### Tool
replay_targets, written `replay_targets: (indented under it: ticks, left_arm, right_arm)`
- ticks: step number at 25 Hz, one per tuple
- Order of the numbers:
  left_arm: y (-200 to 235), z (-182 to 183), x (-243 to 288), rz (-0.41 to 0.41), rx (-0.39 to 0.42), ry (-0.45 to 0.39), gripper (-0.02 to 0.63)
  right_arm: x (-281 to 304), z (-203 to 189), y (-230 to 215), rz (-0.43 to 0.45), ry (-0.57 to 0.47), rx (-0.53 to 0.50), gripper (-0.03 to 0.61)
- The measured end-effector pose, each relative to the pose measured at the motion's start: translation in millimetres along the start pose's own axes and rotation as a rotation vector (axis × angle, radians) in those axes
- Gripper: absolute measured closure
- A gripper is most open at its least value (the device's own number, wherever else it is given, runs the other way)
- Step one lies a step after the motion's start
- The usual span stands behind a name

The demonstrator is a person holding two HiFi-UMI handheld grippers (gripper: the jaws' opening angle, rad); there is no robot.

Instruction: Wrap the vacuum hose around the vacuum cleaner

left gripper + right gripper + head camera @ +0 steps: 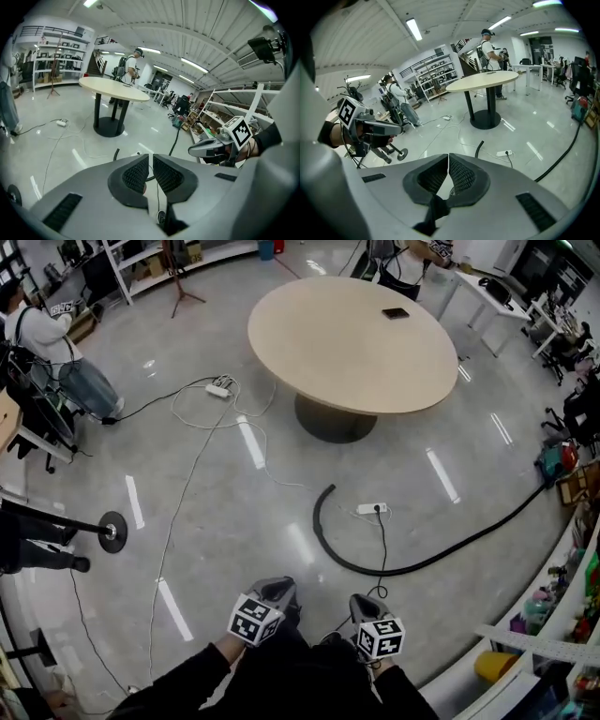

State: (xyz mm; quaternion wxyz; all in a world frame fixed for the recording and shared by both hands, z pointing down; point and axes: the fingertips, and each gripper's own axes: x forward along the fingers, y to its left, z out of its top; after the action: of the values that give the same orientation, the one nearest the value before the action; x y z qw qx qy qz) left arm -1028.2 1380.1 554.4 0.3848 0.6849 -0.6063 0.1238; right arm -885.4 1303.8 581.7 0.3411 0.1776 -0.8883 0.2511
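The black vacuum hose (441,554) lies on the floor in a long curve. Its free end (327,491) hooks up near the table's foot, and its other end runs to a red and teal machine (555,461) at the right wall, apparently the vacuum cleaner. My left gripper (277,585) and right gripper (362,602) hover side by side at the bottom of the head view, short of the hose. Both are shut with nothing between the pads. The left gripper view shows its own jaws (151,157) together, with the hose (175,138) beyond. In the right gripper view the jaws (448,157) touch, with the hose (562,157) at right.
A white power strip (371,509) with a black cord lies inside the hose's curve. A round table (352,338) stands beyond it, with thin cables and another power strip (219,387) to its left. A person (47,334) and a stand's base (112,531) are at left; shelving (562,615) lines the right.
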Motion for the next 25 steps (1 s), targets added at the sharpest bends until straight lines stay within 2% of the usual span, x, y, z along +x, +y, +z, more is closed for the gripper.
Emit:
replay_targets:
  ticks: [2,5,12,15,18,21,25]
  left_arm:
    - [15,-1,12,-0.015,0.016,0.044,0.571]
    - [30,-17,24,-0.009,0.024,0.112,0.571]
    - [90,-52,93,0.085,0.036,0.166,0.571]
    - [98,-66,118,0.088,0.019,0.164,0.57]
    - [103,-86,150,0.066,-0.004,0.173,0.56]
    - [112,-119,196,0.042,-0.028,0.208,0.468]
    - [139,-174,255,0.039,-0.037,0.256,0.421]
  right_arm:
    - [14,1,-9,-0.035,0.009,0.017,0.562]
    - [31,-16,-20,-0.065,0.058,0.031,0.561]
    - [135,-66,-70,-0.038,0.171,0.005,0.561]
    - [176,-89,-93,-0.028,0.195,-0.016,0.558]
    - [223,-117,-122,-0.018,0.219,-0.023,0.509]
    - [278,-157,-157,-0.001,0.262,-0.049,0.437]
    - [349,-219,-197,0.028,0.332,-0.129,0.388]
